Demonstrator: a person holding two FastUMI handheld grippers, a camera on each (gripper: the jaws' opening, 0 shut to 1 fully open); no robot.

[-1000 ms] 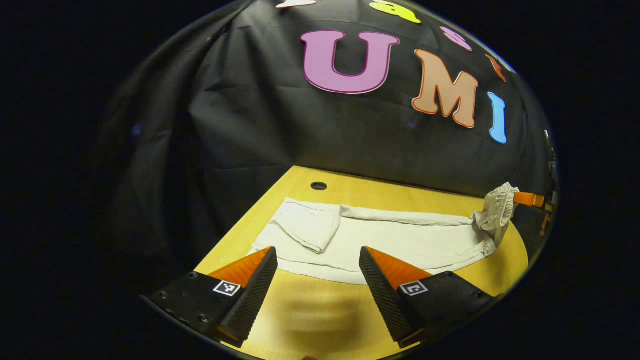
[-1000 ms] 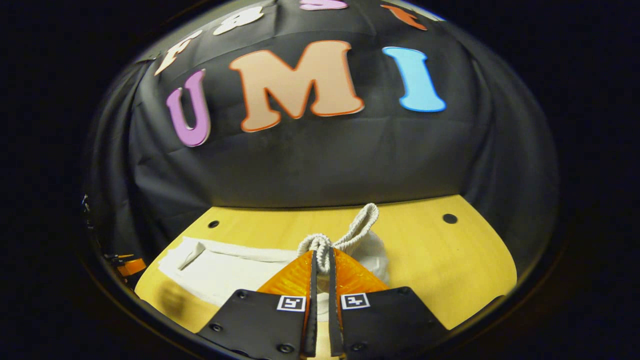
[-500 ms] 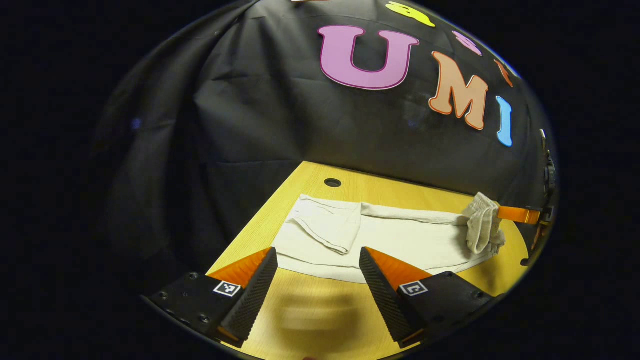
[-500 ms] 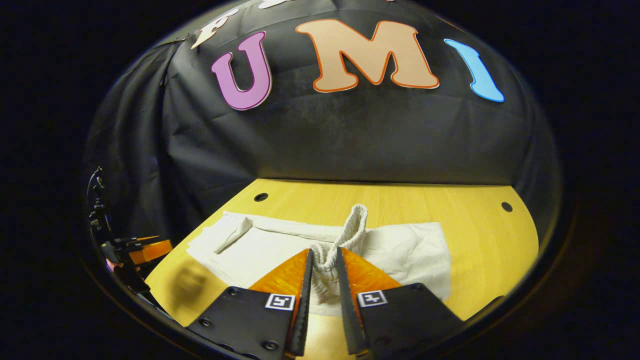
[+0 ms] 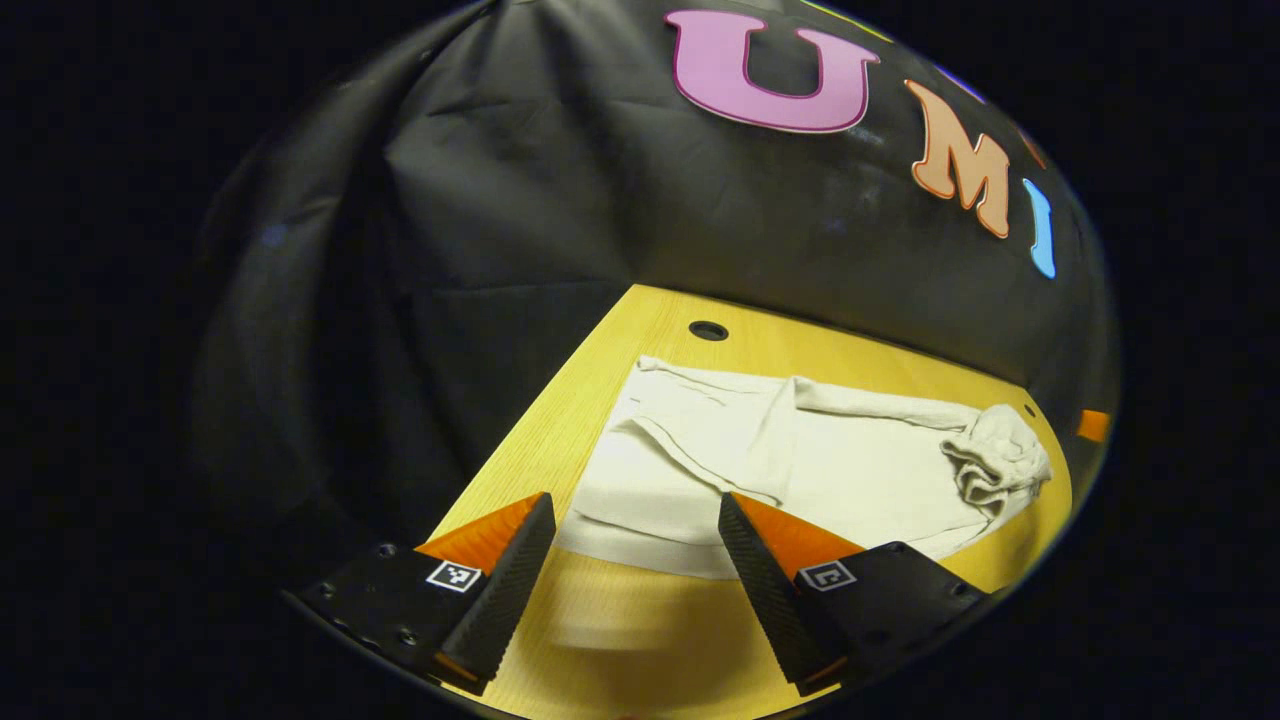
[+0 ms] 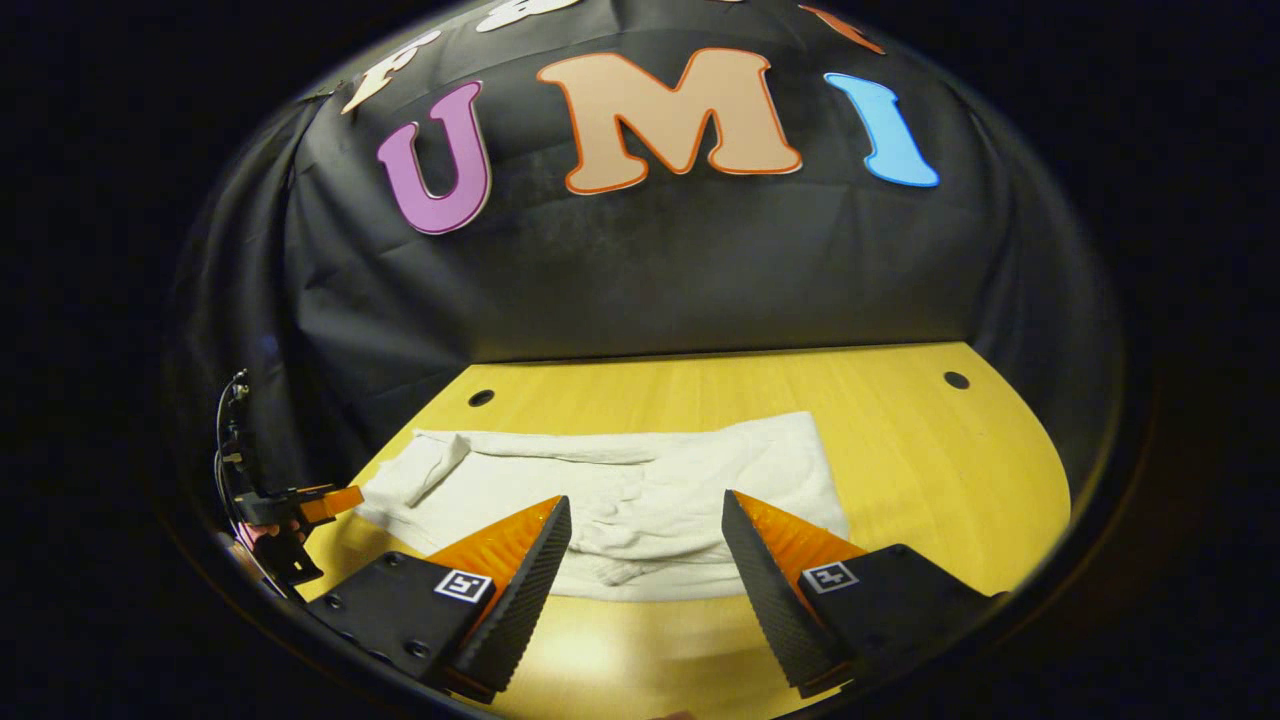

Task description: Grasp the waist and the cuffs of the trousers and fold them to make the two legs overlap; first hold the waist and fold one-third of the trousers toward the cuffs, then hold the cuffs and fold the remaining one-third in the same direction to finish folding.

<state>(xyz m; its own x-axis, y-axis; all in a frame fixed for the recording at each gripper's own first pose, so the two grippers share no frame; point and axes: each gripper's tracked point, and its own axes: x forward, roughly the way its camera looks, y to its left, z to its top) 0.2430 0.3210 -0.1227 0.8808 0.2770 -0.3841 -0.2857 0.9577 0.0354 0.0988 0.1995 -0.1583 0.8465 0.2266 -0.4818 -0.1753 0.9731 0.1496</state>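
In the left gripper view, the left gripper [image 5: 632, 500] is at the bottom middle of the frame. Its two fingers are spread wide apart and hold nothing. Their tips sit just in front of the near edge of the soft white cloth trousers [image 5: 800, 470]. The trousers lie on the yellow wooden table [image 5: 640, 640], in the middle and right of the frame. On the left end one part of the cloth is folded over and lies slanted on top. On the right end the stretchy waist [image 5: 1000, 460] is bunched up in a wrinkly lump, lying on the rest of the cloth. A small round hole [image 5: 708, 330] is in the table top behind the trousers.

In the right gripper view, the left gripper [image 6: 320, 505] peeks in at the far left edge, near the left end of the trousers [image 6: 640, 490]. The right gripper [image 6: 645, 505] is at the bottom middle. Its fingers are spread wide apart too, with nothing between them. The trousers lie flat across the middle of the table [image 6: 940, 470], long from left to right. The cloth is crumpled just behind the finger tips. Two small holes [image 6: 481, 397] are in the table, one far left and one far right.
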